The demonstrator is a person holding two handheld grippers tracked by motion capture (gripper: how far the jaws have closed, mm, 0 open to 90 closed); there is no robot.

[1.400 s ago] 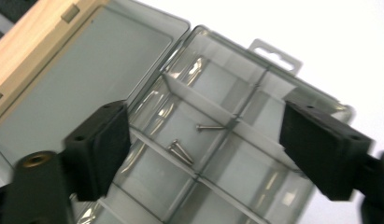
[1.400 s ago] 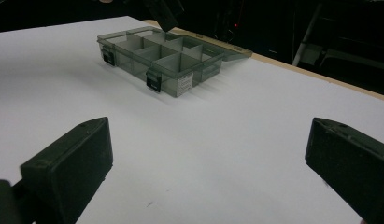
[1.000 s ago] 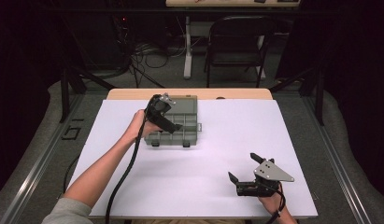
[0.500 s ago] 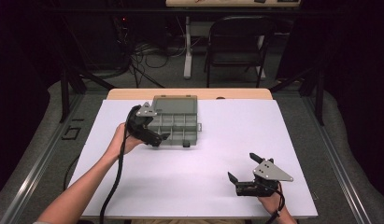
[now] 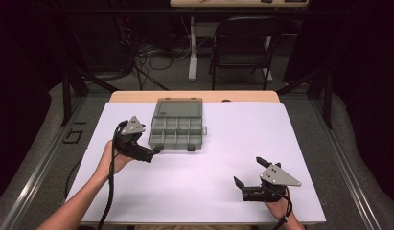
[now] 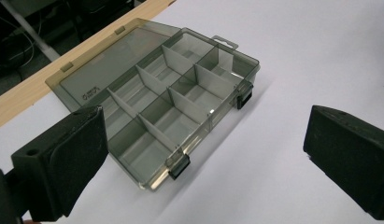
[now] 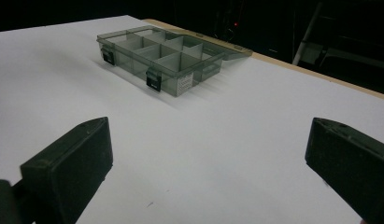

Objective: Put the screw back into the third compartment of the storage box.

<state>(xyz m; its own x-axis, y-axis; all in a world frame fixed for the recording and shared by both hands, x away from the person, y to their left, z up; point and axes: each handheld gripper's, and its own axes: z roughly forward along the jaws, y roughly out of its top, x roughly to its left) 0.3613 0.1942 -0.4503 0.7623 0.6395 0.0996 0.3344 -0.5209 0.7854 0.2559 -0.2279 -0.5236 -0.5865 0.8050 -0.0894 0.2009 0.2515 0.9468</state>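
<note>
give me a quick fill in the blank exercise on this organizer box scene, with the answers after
1. The lid of the organizer box lies ____, flat toward the table's far edge.
2. Both black latches sit on the box's ____ wall, facing the person.
3. The left gripper is beside the box with its jaws ____.
4. The right gripper holds ____ over the white table cover.

Missing words: open; front; open; nothing

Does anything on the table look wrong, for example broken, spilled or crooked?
Nothing stands out. The box lies flat and square to the table edge, lid folded fully back, compartments empty, both latches intact. The left gripper and right gripper are open, apart from it.
</note>
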